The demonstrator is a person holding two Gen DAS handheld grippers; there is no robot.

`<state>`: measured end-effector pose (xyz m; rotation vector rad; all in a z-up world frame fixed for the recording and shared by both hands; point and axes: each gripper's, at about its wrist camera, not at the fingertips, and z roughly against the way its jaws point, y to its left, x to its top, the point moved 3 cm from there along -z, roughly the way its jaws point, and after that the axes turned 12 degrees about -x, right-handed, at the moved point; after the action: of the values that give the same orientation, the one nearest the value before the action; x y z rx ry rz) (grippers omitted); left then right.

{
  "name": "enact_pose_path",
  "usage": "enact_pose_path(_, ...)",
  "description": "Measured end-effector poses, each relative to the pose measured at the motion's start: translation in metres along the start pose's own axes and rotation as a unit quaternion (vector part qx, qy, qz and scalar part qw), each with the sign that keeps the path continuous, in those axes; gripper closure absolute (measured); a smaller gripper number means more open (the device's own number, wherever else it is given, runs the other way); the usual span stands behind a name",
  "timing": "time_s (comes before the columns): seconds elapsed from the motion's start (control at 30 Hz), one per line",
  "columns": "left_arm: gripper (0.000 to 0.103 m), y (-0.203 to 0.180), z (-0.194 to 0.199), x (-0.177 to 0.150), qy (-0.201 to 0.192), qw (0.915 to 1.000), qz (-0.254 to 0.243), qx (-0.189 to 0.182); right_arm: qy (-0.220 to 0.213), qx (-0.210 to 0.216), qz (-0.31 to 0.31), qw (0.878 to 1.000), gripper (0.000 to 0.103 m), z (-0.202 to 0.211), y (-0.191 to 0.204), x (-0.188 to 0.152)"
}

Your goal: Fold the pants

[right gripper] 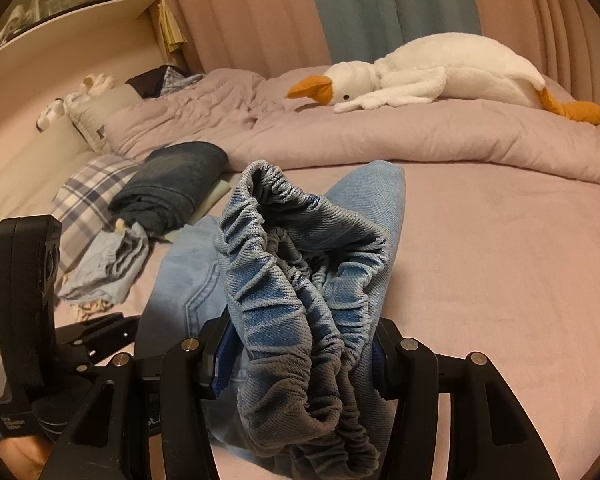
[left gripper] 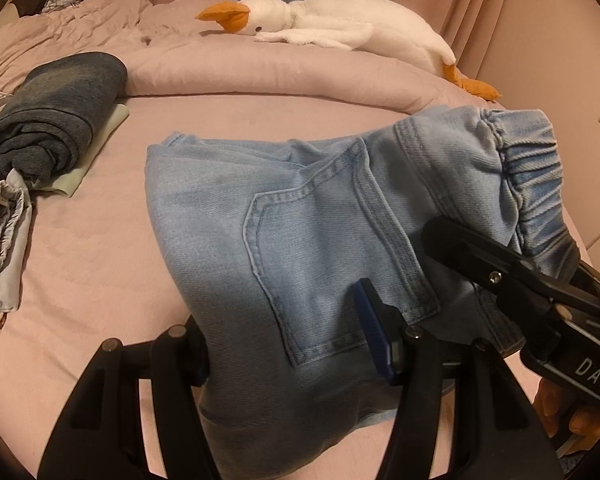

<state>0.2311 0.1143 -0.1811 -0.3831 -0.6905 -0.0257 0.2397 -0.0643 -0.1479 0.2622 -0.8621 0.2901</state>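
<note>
Light blue denim pants lie doubled over on the pink bedsheet, back pocket up. My left gripper is shut on the near part of the pants, and the cloth fills the gap between its fingers. In the left wrist view a finger of the right gripper clamps the gathered elastic waistband at the right. In the right wrist view my right gripper is shut on that bunched waistband, lifted a little off the sheet. The pant leg trails beneath it.
A folded dark denim garment sits on a pale cloth at the left, with a crumpled pale blue garment nearer. A rolled pink quilt and a white plush goose lie at the back. A plaid pillow is at far left.
</note>
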Motion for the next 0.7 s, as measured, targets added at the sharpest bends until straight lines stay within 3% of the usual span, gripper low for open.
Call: enact_pose_path(0.7, 0.044, 0.018, -0.03, -0.002, 0.033, 0.9992, 0.018, 0.012, 0.048, 0.003, -0.02, 0.999, 0.048, -0.035, -0.013, -0.002)
